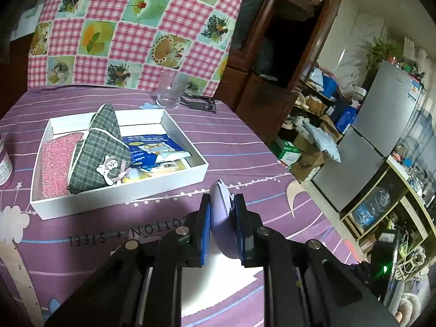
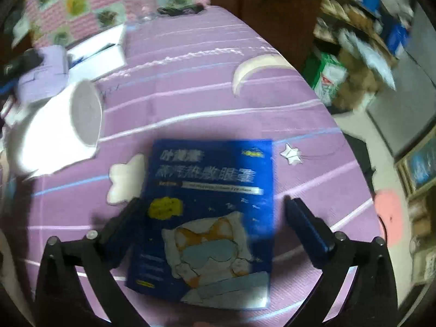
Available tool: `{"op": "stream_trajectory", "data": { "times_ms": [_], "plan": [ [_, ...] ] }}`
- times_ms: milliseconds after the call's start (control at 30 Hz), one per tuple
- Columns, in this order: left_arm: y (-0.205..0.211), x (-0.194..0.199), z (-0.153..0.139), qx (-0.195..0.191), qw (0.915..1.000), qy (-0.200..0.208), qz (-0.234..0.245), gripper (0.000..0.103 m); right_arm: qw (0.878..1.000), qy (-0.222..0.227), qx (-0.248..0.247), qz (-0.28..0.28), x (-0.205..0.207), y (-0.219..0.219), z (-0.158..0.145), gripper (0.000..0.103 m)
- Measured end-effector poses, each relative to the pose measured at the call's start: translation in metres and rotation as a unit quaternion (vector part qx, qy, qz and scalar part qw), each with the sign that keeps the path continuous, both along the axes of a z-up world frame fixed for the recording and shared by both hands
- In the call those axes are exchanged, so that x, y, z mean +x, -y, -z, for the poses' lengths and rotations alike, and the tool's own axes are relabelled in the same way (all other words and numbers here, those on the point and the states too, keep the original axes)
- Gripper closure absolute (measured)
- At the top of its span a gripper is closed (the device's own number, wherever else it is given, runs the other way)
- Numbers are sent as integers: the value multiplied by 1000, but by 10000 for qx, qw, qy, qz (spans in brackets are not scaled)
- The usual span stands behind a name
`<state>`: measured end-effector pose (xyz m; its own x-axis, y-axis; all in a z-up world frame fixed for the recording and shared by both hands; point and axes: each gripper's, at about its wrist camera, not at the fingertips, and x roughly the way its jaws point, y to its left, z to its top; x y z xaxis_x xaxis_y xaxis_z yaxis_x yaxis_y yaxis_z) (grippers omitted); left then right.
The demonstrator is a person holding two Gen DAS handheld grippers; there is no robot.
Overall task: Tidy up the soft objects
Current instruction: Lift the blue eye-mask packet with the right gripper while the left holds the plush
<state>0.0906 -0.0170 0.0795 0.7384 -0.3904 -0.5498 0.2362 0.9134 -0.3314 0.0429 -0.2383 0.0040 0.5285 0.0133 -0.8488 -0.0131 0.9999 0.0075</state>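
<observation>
My left gripper (image 1: 224, 212) is shut on a lilac soft pad (image 1: 222, 218) with a white edge, held above the purple tablecloth. Just beyond it stands a white tray (image 1: 196, 173) holding a grey plaid pouch (image 1: 95, 158), a pink knitted cloth (image 1: 54, 163) and blue packets (image 1: 155, 150). In the right wrist view my right gripper (image 2: 215, 212) is open wide over a blue eye-mask packet (image 2: 212, 218). The packet lies flat on the cloth between the fingers, and the pads do not press on it. The lilac pad (image 2: 45, 79) also shows at the left there, with a white roll-shaped thing (image 2: 60, 133) below it.
A clear glass (image 1: 170, 90) and a black clip-like thing (image 1: 200, 103) stand behind the tray. A jar (image 1: 4, 160) sits at the left edge. The table's right edge drops to a cluttered floor with boxes (image 1: 305, 147) and a grey fridge (image 1: 381, 125).
</observation>
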Motion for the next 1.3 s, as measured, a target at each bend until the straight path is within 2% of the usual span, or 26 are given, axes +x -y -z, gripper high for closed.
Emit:
{"op": "stream_trajectory", "data": {
  "times_ms": [267, 433, 633, 667, 700, 933, 1000, 1100, 1300],
  "plan": [
    [-3, 1, 2, 12, 10000, -19, -37, 88, 9992, 334, -33, -236, -6, 2, 3, 0],
    [-3, 1, 2, 57, 10000, -9, -56, 88, 9989, 26, 27, -474, -2, 6, -1, 2],
    [-2, 0, 2, 41, 10000, -8, -60, 88, 9992, 4, 65, -395, -3, 17, -7, 20],
    [-2, 0, 2, 42, 10000, -6, -60, 88, 9992, 14, 57, -385, -4, 18, -7, 24],
    [-2, 0, 2, 43, 10000, -8, -59, 88, 9994, 38, 46, -345, -5, 19, -8, 33],
    [-4, -1, 0, 52, 9999, 33, -110, 88, 9985, -22, 473, -283, -3, 36, -16, 42],
    [-6, -1, -1, 47, 9999, 50, -149, 88, 9980, 43, 576, -272, -3, 41, -24, 43],
    [-10, 0, -2, -30, 9998, 50, -184, 88, 9981, 286, 482, -253, -1, 46, -47, 43],
    [-18, 0, -3, -122, 9993, 116, -325, 88, 9949, 667, 635, -406, 26, 49, -104, 43]
  ]
}}
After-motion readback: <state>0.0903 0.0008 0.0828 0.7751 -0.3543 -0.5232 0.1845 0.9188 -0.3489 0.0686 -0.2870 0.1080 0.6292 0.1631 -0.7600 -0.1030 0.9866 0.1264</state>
